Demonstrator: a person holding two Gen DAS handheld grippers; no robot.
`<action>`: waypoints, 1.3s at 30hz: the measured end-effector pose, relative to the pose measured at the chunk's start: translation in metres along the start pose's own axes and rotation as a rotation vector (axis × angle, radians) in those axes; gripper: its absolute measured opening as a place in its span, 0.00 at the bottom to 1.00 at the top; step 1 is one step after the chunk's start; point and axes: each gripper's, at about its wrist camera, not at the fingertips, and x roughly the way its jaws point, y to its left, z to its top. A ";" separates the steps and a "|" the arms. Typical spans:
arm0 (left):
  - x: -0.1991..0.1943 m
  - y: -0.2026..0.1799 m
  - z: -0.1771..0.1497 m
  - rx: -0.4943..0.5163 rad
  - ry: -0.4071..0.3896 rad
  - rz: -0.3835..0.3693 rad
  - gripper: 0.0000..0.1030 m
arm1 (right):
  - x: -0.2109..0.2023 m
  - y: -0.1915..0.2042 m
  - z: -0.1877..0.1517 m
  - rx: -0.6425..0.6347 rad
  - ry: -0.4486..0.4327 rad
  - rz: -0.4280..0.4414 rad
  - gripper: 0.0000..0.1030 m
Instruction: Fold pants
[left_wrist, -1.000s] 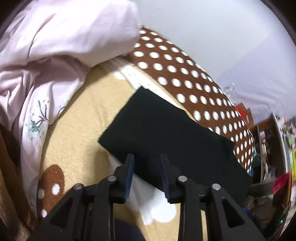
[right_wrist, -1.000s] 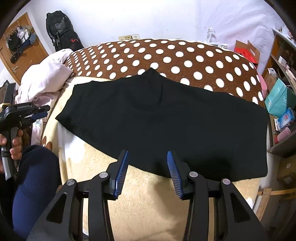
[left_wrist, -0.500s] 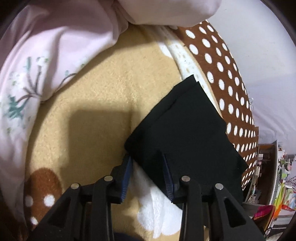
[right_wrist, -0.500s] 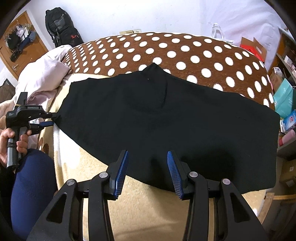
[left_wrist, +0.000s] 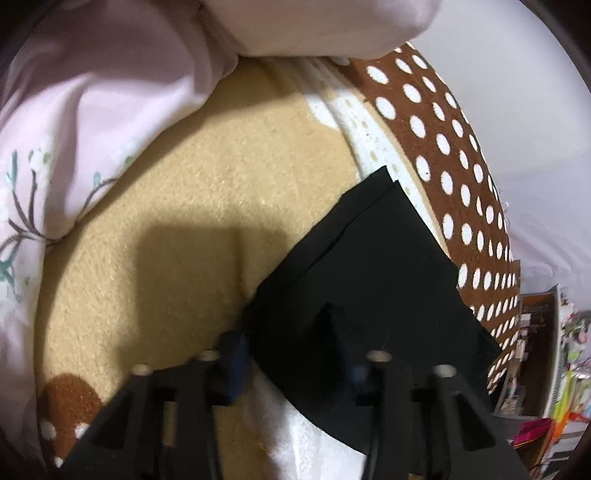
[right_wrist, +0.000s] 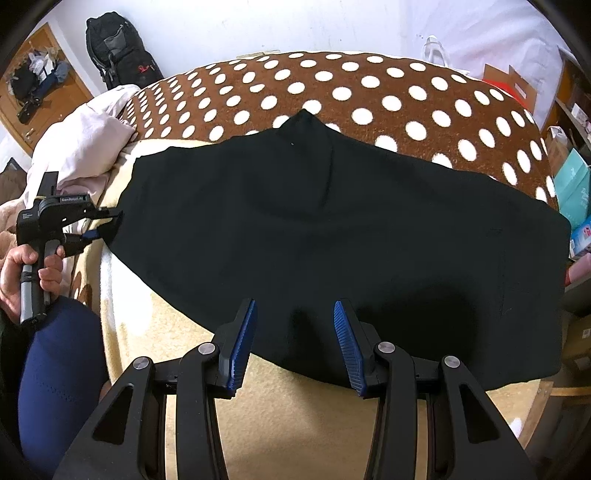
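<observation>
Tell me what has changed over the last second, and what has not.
The left gripper came down to the left end of the black pants; its jaws are closing with the corner of the cloth between them. The right gripper sank slightly toward the near edge, jaws open as before. The pants lie flat on the blanket, unmoved.

The left wrist camera sits just behind the left gripper (left_wrist: 288, 343), angled steeply down and very near the blanket (left_wrist: 177, 229), so only one corner of the black pants (left_wrist: 369, 266) fills the space ahead of its tips. The right wrist camera looks down past the right gripper (right_wrist: 293, 332) from farther back, taking in the whole pants (right_wrist: 332, 221) ahead. Both views share that corner, where the right view also catches the left gripper (right_wrist: 107, 223) off to its left.
</observation>
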 end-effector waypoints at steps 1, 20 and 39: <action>-0.001 0.000 -0.001 0.001 -0.006 0.015 0.20 | 0.000 0.000 0.000 -0.001 0.000 -0.001 0.43; 0.007 0.005 0.005 -0.026 0.002 0.014 0.09 | 0.005 -0.006 -0.005 0.023 0.008 0.007 0.43; -0.042 -0.074 -0.026 0.285 -0.087 -0.160 0.07 | -0.002 -0.023 -0.013 0.073 -0.002 -0.008 0.43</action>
